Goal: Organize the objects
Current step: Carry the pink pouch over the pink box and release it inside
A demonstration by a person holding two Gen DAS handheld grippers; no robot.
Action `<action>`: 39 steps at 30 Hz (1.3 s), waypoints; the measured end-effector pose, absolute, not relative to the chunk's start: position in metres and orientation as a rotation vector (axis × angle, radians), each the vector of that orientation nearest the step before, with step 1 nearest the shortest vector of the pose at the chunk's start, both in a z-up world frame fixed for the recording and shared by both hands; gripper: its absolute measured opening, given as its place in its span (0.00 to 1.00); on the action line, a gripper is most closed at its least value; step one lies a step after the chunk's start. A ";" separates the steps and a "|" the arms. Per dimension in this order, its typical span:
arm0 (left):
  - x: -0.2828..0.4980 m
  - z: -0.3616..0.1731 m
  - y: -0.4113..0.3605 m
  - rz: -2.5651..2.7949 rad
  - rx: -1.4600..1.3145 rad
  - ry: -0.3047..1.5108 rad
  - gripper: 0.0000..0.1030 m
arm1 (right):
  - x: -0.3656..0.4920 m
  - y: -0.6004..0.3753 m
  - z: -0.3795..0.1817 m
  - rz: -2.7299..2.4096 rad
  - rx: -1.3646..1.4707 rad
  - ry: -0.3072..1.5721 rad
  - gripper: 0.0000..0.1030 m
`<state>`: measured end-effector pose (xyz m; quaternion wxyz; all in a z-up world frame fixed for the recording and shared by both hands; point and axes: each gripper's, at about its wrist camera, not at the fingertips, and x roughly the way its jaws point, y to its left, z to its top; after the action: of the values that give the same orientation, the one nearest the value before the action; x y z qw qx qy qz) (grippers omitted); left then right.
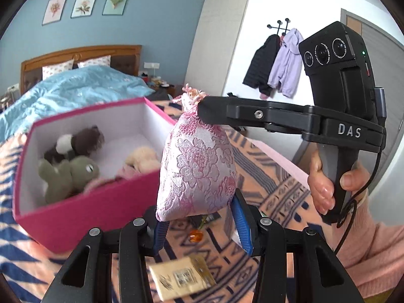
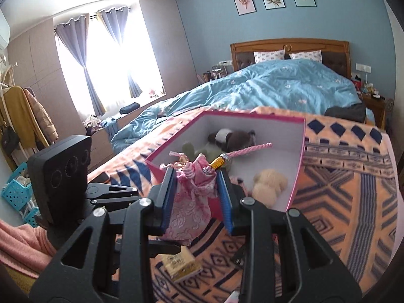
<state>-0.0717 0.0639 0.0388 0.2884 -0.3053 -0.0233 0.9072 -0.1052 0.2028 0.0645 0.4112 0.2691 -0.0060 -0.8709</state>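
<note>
A pink floral brocade pouch point(image 1: 197, 166) hangs above the patterned blanket point(image 1: 282, 197). My right gripper point(image 1: 202, 108) reaches in from the right, held by a person's hand point(image 1: 323, 184), and is shut on the pouch's gathered neck point(image 2: 194, 176). My left gripper point(image 1: 199, 212) is shut on the pouch's bottom corners, blue pads point(image 1: 241, 217) against the cloth. The pouch's pink cord with a gold bead point(image 2: 218, 162) sticks out past the right gripper point(image 2: 195, 174). Just beyond stands an open pink box point(image 1: 83, 207) with a green plush point(image 1: 68, 174), a brown-and-white plush point(image 1: 78, 141) and a cream plush point(image 1: 141, 159) inside.
A tan packet point(image 1: 181, 277) and an amber bead point(image 1: 195, 234) lie on the blanket under the pouch. A pale pink lid point(image 1: 277, 156) lies to the right. A blue duvet point(image 2: 277, 88) covers the bed behind. Coats point(image 1: 275, 68) hang on the wall.
</note>
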 end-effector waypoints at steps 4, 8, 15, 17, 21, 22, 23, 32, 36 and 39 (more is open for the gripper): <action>-0.087 0.051 0.060 2.444 -0.798 -0.055 0.45 | -0.124 0.199 0.072 -2.209 0.670 -0.027 0.34; -0.105 0.058 0.058 2.476 -0.799 -0.034 0.45 | -0.144 0.197 0.076 -2.228 0.678 -0.037 0.33; -0.135 0.060 0.052 2.509 -0.842 -0.015 0.45 | -0.173 0.187 0.078 -2.258 0.703 -0.025 0.32; -0.144 0.058 0.051 2.515 -0.857 -0.011 0.45 | -0.181 0.185 0.077 -2.266 0.710 -0.022 0.32; -0.167 0.051 0.048 2.522 -0.918 -0.028 0.45 | -0.197 0.179 0.075 -2.285 0.740 0.000 0.33; -0.171 0.049 0.047 2.523 -0.931 -0.031 0.45 | -0.202 0.178 0.074 -2.294 0.747 0.008 0.32; -0.175 0.047 0.047 2.523 -0.944 -0.035 0.45 | -0.207 0.177 0.072 -2.299 0.761 0.015 0.32; -0.223 0.024 0.048 2.525 -1.093 -0.034 0.45 | -0.252 0.170 0.050 -2.331 0.868 0.041 0.32; -0.241 0.012 0.047 2.529 -1.173 -0.053 0.45 | -0.267 0.164 0.041 -2.350 0.916 0.068 0.32; -0.250 0.007 0.044 2.524 -1.224 -0.094 0.44 | -0.278 0.160 0.035 -2.370 0.941 0.087 0.33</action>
<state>-0.2502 0.0437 0.0069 0.1664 -0.4301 -0.0331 0.8867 -0.2776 0.1601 0.0352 0.2910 0.3530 0.0327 -0.8886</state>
